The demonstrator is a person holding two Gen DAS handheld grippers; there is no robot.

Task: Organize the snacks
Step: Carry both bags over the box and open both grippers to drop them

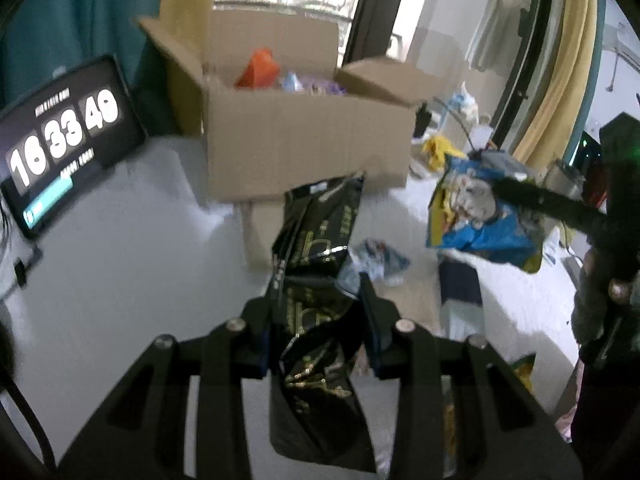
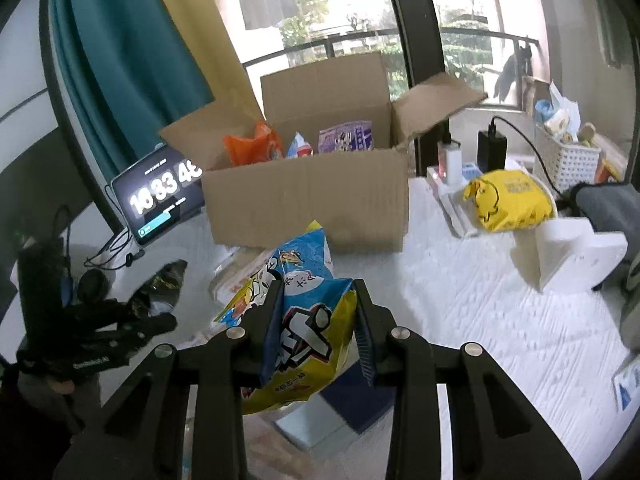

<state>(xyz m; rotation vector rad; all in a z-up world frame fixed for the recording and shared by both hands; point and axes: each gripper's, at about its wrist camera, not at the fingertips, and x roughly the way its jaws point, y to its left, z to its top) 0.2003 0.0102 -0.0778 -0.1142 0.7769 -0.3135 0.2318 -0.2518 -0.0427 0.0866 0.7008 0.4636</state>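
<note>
My left gripper (image 1: 320, 300) is shut on a black snack bag with gold print (image 1: 316, 240), held up above the white table. The right gripper (image 2: 318, 294) is shut on a blue and yellow snack bag (image 2: 304, 320), also lifted off the table. Ahead of both stands an open cardboard box (image 1: 304, 148) (image 2: 308, 196) holding an orange packet (image 2: 250, 146), a small white and blue packet (image 2: 300, 146) and a purple packet (image 2: 346, 136). The left wrist view shows the blue and yellow bag (image 1: 476, 212) in the right gripper (image 1: 500, 188), off to the right. In the right wrist view the left gripper (image 2: 160, 304) with the black bag (image 2: 166, 280) is at the left.
A tablet showing a clock (image 1: 60, 136) (image 2: 160, 196) leans left of the box. A yellow packet (image 2: 508, 200), a white basket (image 2: 568, 164) and chargers (image 2: 490, 152) sit at the right. More wrappers (image 1: 380, 260) and a dark blue box (image 2: 356, 404) lie on the table (image 2: 480, 340).
</note>
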